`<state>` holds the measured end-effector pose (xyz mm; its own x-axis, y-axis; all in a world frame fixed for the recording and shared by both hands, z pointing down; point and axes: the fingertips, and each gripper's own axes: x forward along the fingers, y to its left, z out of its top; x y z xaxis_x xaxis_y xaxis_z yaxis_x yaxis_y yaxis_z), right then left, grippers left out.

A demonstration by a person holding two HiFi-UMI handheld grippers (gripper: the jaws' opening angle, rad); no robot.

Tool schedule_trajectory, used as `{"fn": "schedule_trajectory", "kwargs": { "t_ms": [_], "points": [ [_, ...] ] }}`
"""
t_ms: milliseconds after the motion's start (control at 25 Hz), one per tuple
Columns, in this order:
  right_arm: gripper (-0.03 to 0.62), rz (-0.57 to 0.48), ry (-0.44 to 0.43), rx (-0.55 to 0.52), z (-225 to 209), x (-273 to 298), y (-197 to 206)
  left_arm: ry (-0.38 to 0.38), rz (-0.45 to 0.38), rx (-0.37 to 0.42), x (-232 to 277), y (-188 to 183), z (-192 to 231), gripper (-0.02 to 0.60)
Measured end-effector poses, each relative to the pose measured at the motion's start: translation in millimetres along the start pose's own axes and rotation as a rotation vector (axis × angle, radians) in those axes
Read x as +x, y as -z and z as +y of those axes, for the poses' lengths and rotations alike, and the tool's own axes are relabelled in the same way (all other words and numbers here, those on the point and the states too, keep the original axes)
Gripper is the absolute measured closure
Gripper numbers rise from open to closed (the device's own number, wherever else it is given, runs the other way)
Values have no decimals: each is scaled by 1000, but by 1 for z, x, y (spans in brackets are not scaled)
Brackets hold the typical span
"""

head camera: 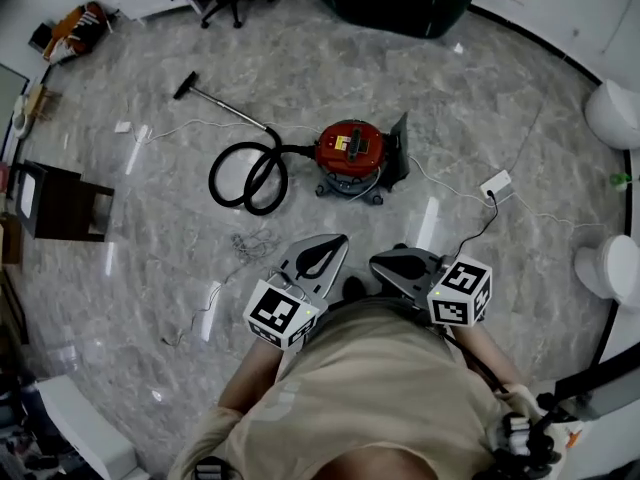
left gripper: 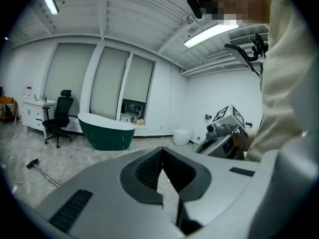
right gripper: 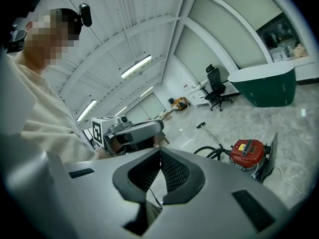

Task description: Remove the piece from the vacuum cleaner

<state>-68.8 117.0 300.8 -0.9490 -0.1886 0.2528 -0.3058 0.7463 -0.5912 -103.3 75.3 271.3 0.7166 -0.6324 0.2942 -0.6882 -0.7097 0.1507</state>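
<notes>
1. The red vacuum cleaner [head camera: 349,151] stood on the marble floor [head camera: 480,88], with a dark flat panel [head camera: 399,148] upright at its right side.
2. Its black hose [head camera: 245,178] lay coiled to its left, and the wand [head camera: 228,108] stretched away beyond the coil.
3. The left gripper [left gripper: 162,149] and right gripper [right gripper: 160,152] hung side by side, well apart from the vacuum cleaner on the person's side of it. Each had its fingers closed together on nothing.

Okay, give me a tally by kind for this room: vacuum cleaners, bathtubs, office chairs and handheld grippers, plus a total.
Vacuum cleaner: 1
Bathtub: 1
Office chair: 1
Grippers: 2 (left gripper, right gripper)
Total: 5
</notes>
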Motion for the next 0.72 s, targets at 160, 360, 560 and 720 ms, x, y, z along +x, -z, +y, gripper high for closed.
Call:
{"fn": "schedule_trajectory", "kwargs": {
  "t_ms": [160, 360, 560, 720],
  "points": [
    [592, -67, 51, 41, -50, -41, -20, 36, 44, 40, 57, -15, -4, 586],
    [592, -107, 65, 94, -104, -89, -45, 32, 62, 69, 114, -42, -7, 586],
    [592, -70, 26, 88, -145, -107, -65, -6, 86, 54, 155, -50, -8, 586],
    [592, -23, -11, 70, -166, -103, -78, -62, 91, 57, 168, -53, 1, 587]
  ]
}}
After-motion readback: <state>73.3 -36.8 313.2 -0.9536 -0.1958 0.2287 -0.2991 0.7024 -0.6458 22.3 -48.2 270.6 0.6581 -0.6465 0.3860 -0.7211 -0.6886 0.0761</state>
